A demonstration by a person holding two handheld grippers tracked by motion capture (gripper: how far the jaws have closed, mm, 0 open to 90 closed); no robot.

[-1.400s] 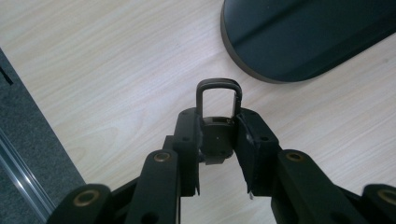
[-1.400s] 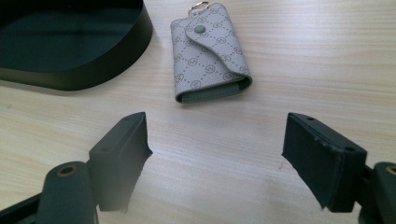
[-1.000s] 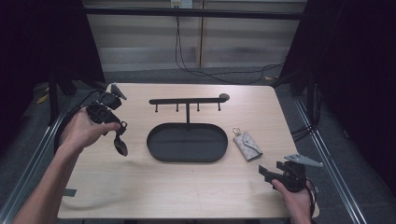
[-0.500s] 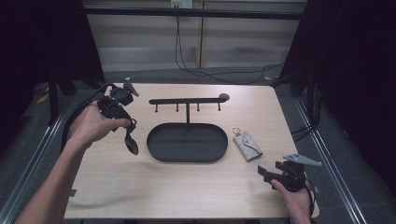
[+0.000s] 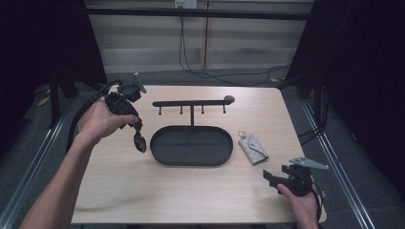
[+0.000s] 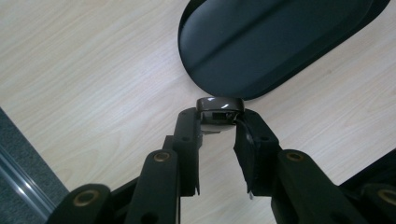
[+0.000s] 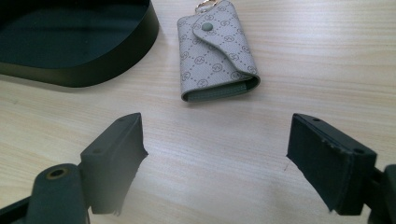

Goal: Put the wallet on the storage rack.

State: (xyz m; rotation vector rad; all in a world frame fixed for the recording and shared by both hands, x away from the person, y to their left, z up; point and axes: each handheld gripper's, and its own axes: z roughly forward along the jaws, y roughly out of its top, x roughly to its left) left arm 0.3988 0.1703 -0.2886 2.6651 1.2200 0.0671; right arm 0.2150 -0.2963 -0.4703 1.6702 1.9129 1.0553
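Observation:
My left gripper [image 5: 137, 130] hangs over the table's left half, just left of the black oval tray [image 5: 191, 162]. It is shut on a small dark glossy object like a key fob [image 5: 140, 142], which dangles below the fingertips. In the left gripper view the fob [image 6: 219, 105] sits pinched between the two pads of the gripper [image 6: 219, 122], with the tray [image 6: 261, 42] beyond. My right gripper [image 5: 270, 177] rests near the front right corner; its jaws have just been opening, with nothing between them [image 7: 215, 140]. A grey patterned key pouch [image 7: 217, 51] lies flat ahead of it.
A black bar rack with several hooks [image 5: 191, 102] stands behind the tray. The key pouch [image 5: 253, 149] lies right of the tray, whose wall [image 7: 116, 51] reaches close to it. Cables trail off the table's far side and left edge.
My left hand has carried the fob to the right and slightly up, closer to the tray's left end. The right hand has stayed in place.

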